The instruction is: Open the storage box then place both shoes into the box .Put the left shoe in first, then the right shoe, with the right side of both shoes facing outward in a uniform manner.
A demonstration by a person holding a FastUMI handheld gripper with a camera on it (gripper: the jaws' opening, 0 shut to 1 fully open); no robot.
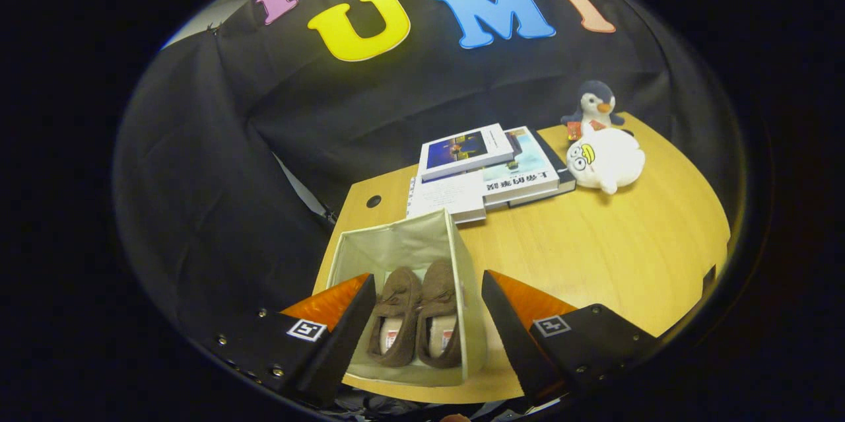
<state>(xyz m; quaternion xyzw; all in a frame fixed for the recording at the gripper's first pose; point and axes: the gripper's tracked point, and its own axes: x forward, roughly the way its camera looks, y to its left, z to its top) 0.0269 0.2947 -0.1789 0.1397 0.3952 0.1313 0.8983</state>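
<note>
A fabric storage box (404, 257) stood open at the left near corner of the wooden surface (614, 257), with the left slipper (395, 324) and right slipper (441, 321), both brown, side by side inside it, toes pointing away. The tongs (422, 329) hung above the box, spread wide apart and gripping nothing. Farther right, near the far edge, lay a stack of books (485, 174), then a white plush toy (607, 161) and a penguin plush (594, 105). Small tags inside the slippers were too small to read. With both shoes apparently placed, the main risk was a finger catching the soft box wall and tipping it off the near edge.
</note>
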